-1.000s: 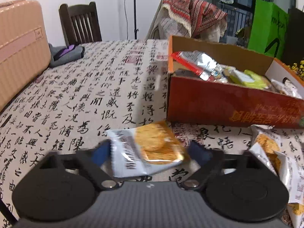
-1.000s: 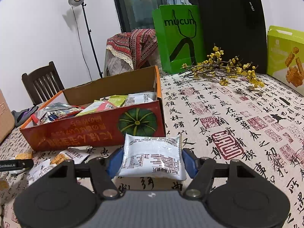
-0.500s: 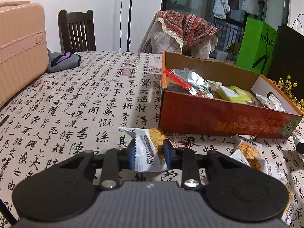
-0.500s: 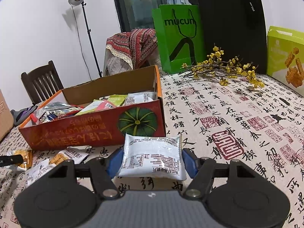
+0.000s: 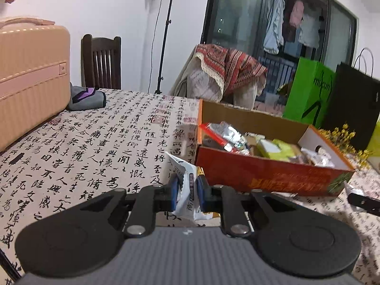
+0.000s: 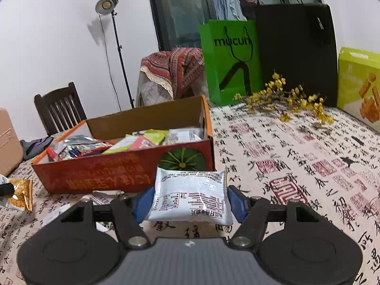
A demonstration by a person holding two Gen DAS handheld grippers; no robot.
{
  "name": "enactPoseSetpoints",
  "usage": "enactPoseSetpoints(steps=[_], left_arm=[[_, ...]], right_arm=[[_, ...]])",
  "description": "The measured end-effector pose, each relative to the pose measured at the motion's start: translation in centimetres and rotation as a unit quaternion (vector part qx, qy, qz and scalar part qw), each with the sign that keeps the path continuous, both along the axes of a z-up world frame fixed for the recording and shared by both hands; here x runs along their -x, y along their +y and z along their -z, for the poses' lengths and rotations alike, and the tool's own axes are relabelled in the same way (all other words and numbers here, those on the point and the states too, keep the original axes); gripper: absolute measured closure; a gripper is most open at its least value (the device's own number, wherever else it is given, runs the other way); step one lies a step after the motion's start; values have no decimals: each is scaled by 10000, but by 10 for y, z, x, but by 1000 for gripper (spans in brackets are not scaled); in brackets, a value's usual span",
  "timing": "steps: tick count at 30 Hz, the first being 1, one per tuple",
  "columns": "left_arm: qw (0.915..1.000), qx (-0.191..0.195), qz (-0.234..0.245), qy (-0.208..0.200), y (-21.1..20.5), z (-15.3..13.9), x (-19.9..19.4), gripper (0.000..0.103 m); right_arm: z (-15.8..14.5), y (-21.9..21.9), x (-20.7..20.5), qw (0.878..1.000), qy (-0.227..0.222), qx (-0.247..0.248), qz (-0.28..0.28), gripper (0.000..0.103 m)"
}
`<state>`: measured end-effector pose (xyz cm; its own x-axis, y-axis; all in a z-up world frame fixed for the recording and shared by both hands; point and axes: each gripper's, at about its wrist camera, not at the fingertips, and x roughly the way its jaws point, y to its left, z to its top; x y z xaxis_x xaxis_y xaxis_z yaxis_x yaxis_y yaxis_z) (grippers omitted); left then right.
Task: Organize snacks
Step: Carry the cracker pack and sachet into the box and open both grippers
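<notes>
The left gripper (image 5: 186, 191) points slightly downward over the table, its jaws closing on a crumpled white snack packet (image 5: 187, 190) that is squeezed narrow and stands on edge between the blue pads (image 5: 174, 191). In the right wrist view the same packet shows at the far left edge as a white and golden pouch raised above the cloth, with a dark fingertip across it. Just beyond this gripper, up and to the right, is the near left corner of the red cardboard box (image 5: 268, 175), open-topped and already holding a jumble of foil and green packets.

The right gripper (image 6: 190, 200) also tilts gently downward, its jaws set wide and pressing the two short edges of a flat white packet (image 6: 190, 194), printed back side up, held level above the tablecloth (image 6: 296, 156). Directly ahead of it is the red box's long front wall near the pumpkin picture. More loose packets (image 6: 102, 197) lie on the cloth in front of the box, just left of this gripper.

Farther out stand a green paper bag (image 6: 231, 59), a black bag (image 6: 296, 52), and a spray of yellow flowers (image 6: 285, 99) on the cloth.
</notes>
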<state>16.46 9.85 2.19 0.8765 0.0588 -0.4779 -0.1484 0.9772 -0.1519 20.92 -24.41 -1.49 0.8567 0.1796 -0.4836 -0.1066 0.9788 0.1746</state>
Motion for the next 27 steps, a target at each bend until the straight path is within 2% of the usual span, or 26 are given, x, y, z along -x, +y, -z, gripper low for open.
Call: enactPoseSetpoints(steps=[12,19,27], left_arm=[[9982,-94,335,-486,-30,-44,7,86],[9963,-81,599,-606,-59,-66,-19,86],[9959,-26,649,-629,-85,-79,-65,86]], right_arm=[[-34,6,14,9986,-477,-13,-233,36],[-62,22,-3,9968,-718,50,-355,36],[-88,35,-38,9955,-882,-2,-343,36]])
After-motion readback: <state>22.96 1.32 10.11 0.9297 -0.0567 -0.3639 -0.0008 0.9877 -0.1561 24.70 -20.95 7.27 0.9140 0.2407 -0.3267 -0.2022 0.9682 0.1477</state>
